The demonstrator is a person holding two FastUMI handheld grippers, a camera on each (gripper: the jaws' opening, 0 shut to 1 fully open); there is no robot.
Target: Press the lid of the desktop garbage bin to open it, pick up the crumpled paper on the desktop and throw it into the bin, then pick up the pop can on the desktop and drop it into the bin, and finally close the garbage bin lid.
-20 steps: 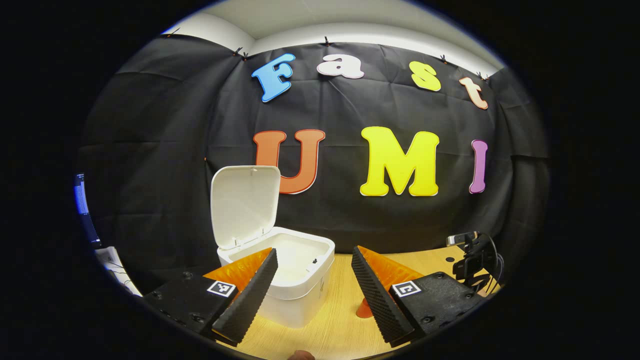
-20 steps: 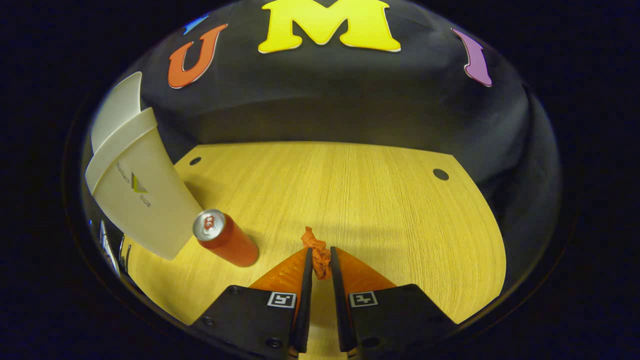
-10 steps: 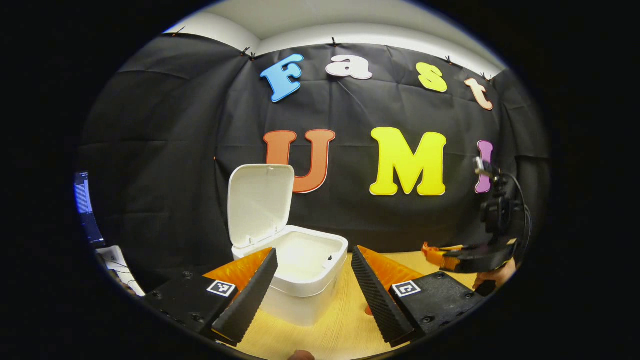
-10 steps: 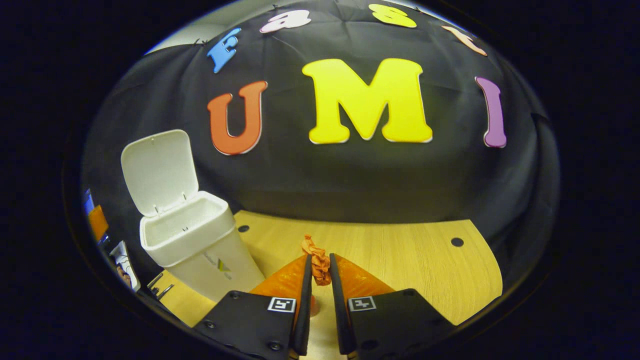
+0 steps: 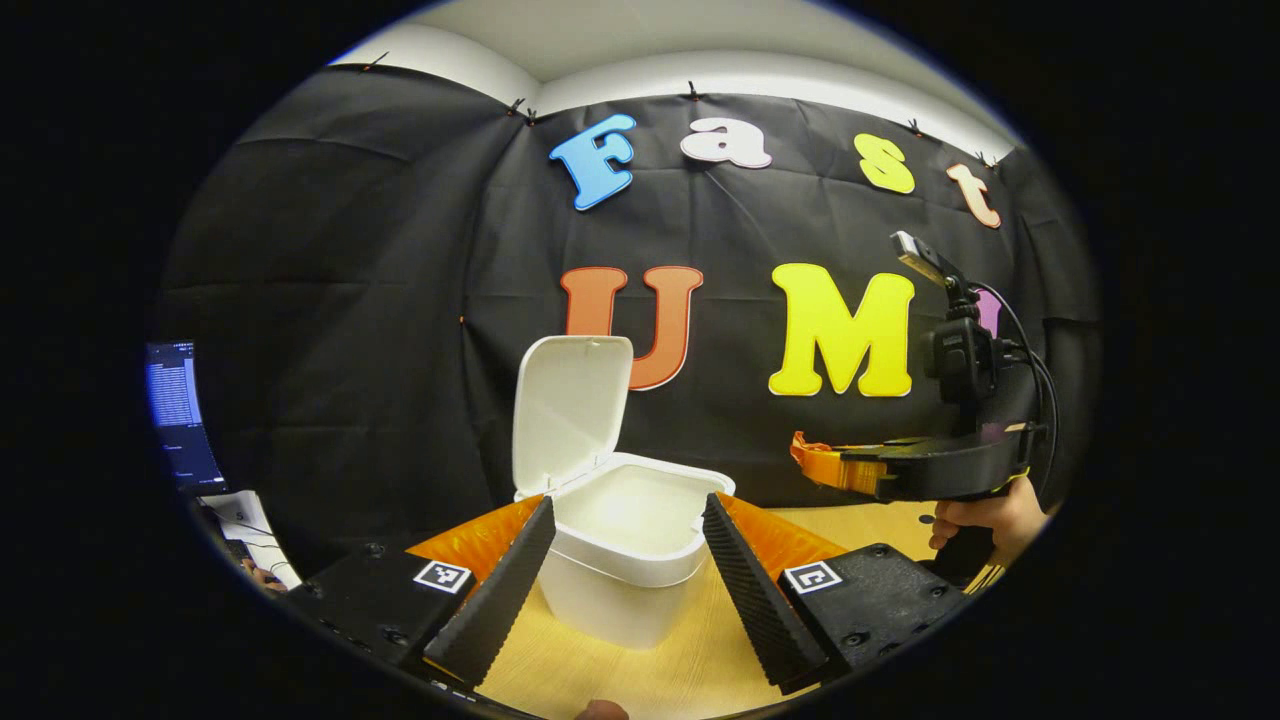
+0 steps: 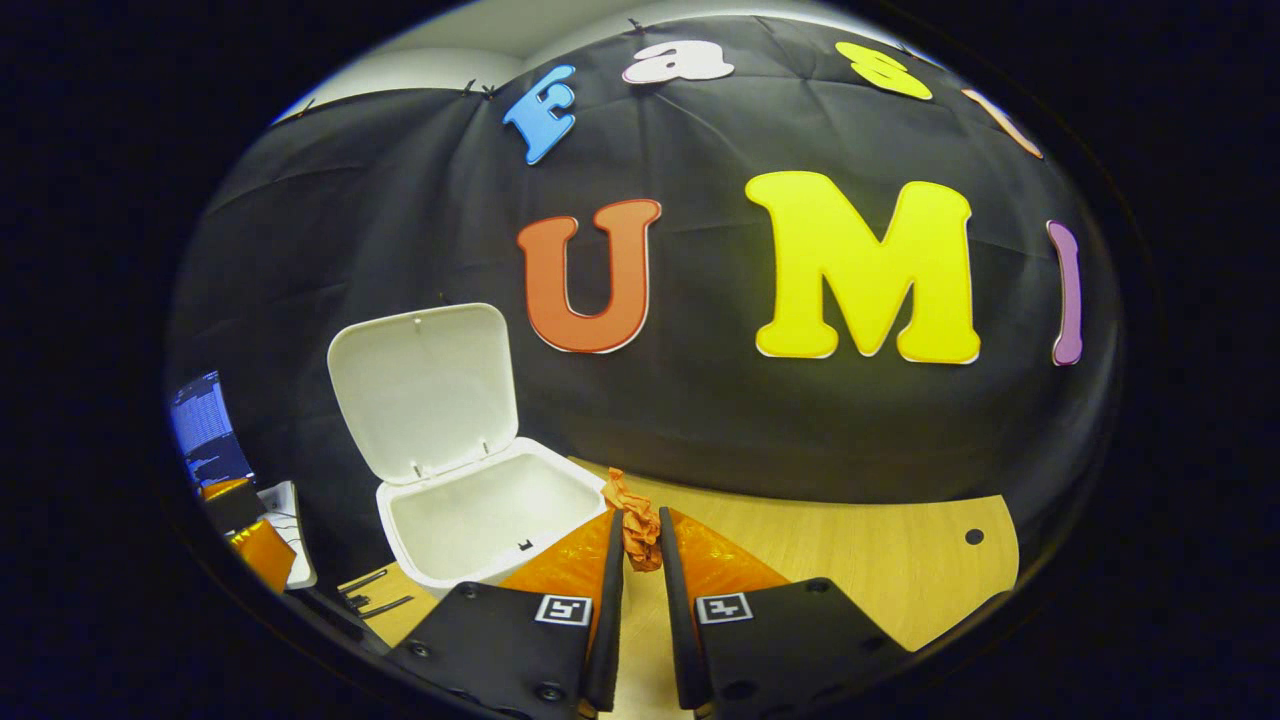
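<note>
Right tool (image 6: 640, 545) clamped on the crumpled paper (image 6: 632, 520), a small orange wad, creased and soft, held clear of the wood-grain tabletop (image 6: 850, 560) just beside the bin's rim. Left tool (image 5: 625, 560) fingers apart, ridged pads framing the bin (image 5: 625, 560). Bin: white smooth plastic, squarish, lid (image 6: 425, 390) upright on its hinge. Step in hand: carrying paper to bin. Next: centre the wad over the opening (it looks light), then release.

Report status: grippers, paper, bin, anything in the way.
Right gripper shut on crumpled paper, beside the bin. Left gripper open, holding nothing. Lid up. Nothing blocking the opening.
</note>
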